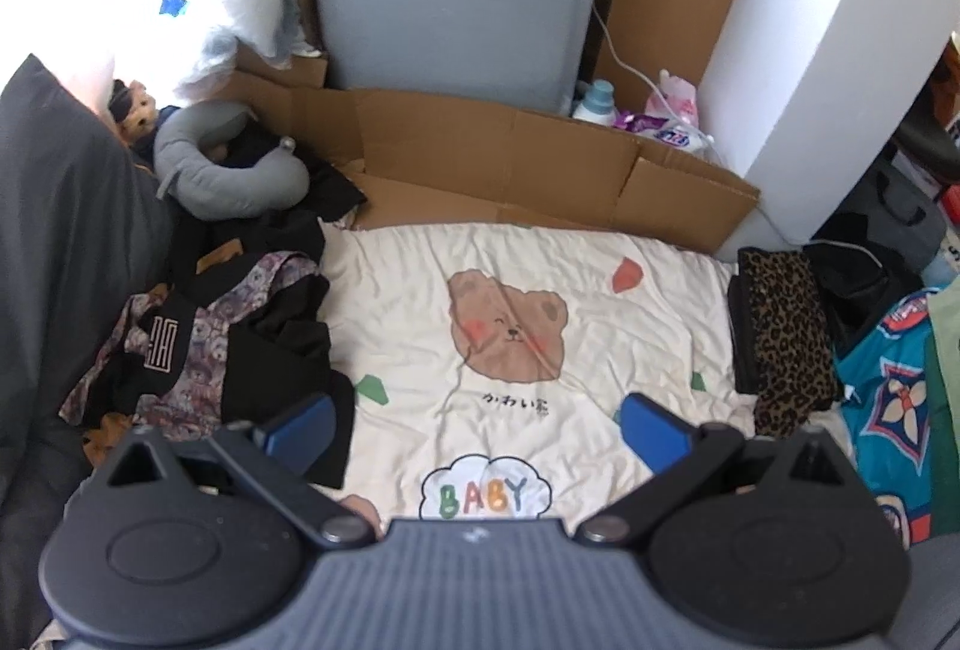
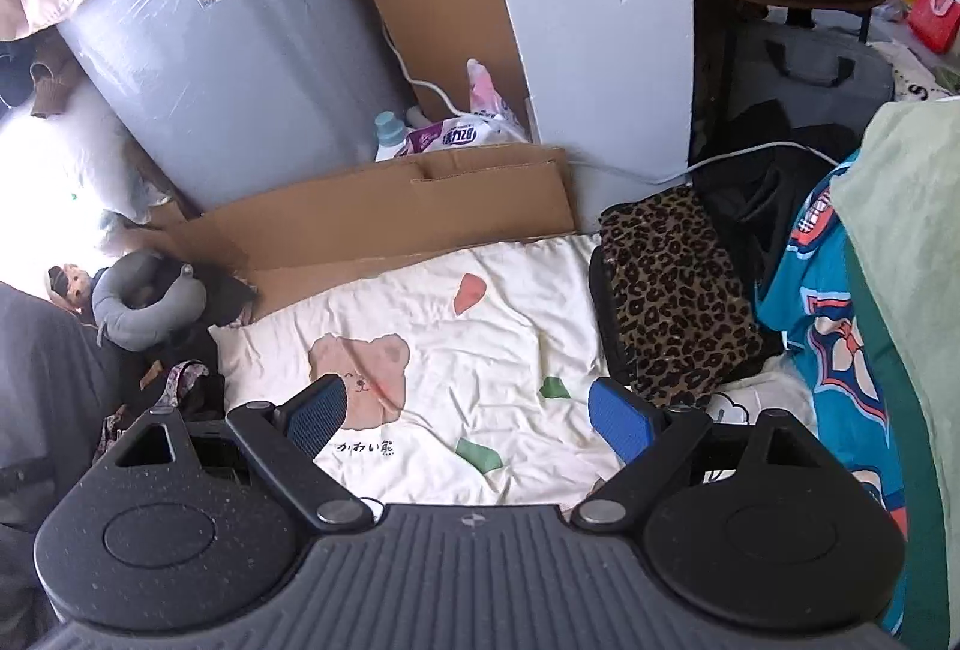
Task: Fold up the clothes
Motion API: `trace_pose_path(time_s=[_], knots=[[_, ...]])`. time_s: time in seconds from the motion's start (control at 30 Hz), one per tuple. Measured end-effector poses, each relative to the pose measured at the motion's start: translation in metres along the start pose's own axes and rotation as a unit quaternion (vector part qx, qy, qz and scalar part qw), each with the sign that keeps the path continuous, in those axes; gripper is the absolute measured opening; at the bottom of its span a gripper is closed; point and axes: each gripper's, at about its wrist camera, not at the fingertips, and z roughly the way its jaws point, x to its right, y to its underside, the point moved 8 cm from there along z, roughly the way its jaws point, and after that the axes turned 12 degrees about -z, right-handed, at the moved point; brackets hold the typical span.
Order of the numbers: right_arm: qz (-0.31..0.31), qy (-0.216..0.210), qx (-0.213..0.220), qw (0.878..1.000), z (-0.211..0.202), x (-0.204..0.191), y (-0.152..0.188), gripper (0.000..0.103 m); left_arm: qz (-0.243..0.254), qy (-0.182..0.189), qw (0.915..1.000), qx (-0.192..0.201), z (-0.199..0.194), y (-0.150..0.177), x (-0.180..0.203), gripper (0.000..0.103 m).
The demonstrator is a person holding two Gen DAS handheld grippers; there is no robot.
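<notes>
Both grippers hang spread and empty over a cream bear-print blanket (image 1: 540, 290): the left gripper (image 1: 477, 425) beside a heap of dark and patterned clothes (image 1: 240, 338), the right gripper (image 2: 468, 413) near a folded leopard-print garment (image 2: 678, 290). Flattened cardboard (image 1: 510, 158) lies beyond the blanket.

Grey neck pillow (image 1: 231, 170), flattened cardboard (image 1: 510, 158)
</notes>
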Motion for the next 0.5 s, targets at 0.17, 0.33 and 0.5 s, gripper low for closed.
trace_pose_path(time_s=[0.17, 0.33, 0.5], knots=[[-0.01, -0.001, 0.005, 1.0, -0.011, -0.013, 0.01, 0.092, -0.013, 0.002, 0.9998, 0.017, -0.006, 0.023, -0.002, 0.103], [-0.018, -0.005, 0.002, 1.0, -0.008, -0.024, 0.021, 0.092, -0.034, 0.0, 0.9983, 0.047, -0.012, 0.037, 0.005, 0.103], [-0.028, -0.012, 0.011, 0.999, -0.006, -0.036, 0.03, 0.092, -0.057, -0.007, 0.9964, 0.063, -0.011, 0.056, 0.014, 0.103]])
